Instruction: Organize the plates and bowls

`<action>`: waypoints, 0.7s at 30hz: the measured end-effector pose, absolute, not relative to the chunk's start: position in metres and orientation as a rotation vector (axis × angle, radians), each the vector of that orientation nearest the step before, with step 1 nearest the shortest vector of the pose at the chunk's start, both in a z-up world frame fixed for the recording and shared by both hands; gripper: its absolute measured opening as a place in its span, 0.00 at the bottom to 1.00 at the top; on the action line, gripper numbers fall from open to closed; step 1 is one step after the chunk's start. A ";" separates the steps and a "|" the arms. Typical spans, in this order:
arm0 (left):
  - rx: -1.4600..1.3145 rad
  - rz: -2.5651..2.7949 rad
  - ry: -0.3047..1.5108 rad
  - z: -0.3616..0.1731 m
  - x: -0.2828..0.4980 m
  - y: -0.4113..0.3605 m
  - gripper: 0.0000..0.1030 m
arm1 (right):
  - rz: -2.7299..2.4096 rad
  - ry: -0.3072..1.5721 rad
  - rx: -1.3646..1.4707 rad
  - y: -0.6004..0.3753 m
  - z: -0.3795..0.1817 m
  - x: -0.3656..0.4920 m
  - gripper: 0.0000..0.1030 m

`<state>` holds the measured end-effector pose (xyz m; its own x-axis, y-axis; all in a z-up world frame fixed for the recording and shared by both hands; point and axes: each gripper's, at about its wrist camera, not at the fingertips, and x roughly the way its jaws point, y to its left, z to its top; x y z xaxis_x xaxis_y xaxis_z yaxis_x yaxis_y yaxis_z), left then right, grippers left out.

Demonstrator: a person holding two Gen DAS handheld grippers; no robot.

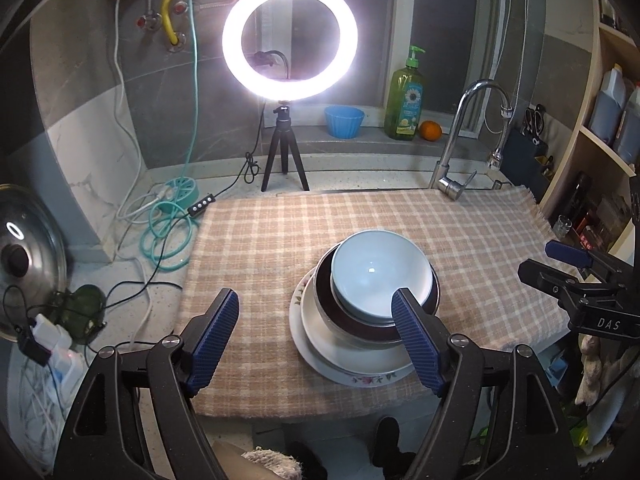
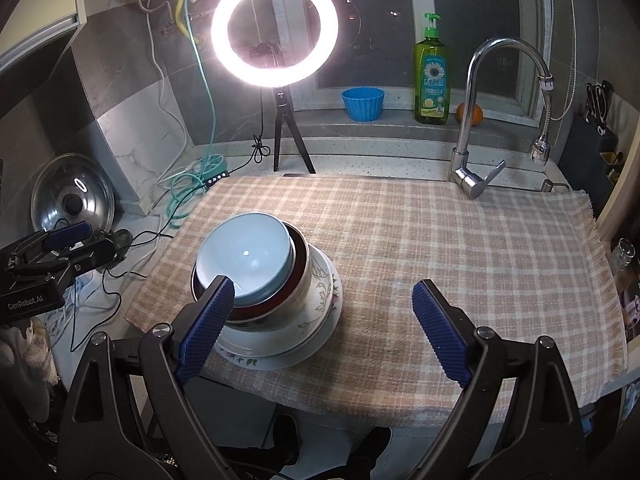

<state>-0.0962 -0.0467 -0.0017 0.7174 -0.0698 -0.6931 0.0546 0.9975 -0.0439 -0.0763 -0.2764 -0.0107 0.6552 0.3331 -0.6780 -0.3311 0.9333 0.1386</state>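
One stack of dishes stands on the checked cloth (image 1: 272, 240). A pale blue bowl (image 1: 376, 272) sits on top, nested in a dark red bowl (image 1: 352, 326). Under that lie a white bowl (image 1: 318, 320) and a flowered plate (image 1: 360, 378). My left gripper (image 1: 316, 296) is open above the stack's near left side, its pads touching nothing. In the right wrist view the blue bowl (image 2: 248, 256) and the flowered plate (image 2: 280, 360) lie at the left. My right gripper (image 2: 323, 283) is open and empty, its left finger in front of the stack.
A lit ring light on a tripod (image 1: 285, 152) stands behind the cloth, with cables (image 1: 168, 232) to its left. A tap (image 2: 470, 152) rises at the back right. A soap bottle (image 2: 432, 80), a blue cup (image 2: 362, 104) and an orange (image 1: 430, 130) sit on the sill. A pot lid (image 2: 74, 200) leans at the left.
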 end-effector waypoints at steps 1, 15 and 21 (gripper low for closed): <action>-0.023 -0.069 0.767 -0.002 -0.096 -0.047 0.77 | 0.377 0.770 0.001 -0.276 -0.011 -0.076 0.90; -0.023 -0.063 0.766 0.000 -0.096 -0.051 0.77 | 0.370 0.772 0.003 -0.280 -0.011 -0.077 0.90; -0.018 -0.065 0.761 0.001 -0.098 -0.053 0.77 | 0.368 0.774 0.006 -0.280 -0.013 -0.079 0.90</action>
<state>-0.0980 -0.0527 0.0010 0.7225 -0.0649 -0.6883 0.0520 0.9979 -0.0396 -0.0789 -0.2804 -0.0125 0.6545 0.3269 -0.6817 -0.3227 0.9362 0.1391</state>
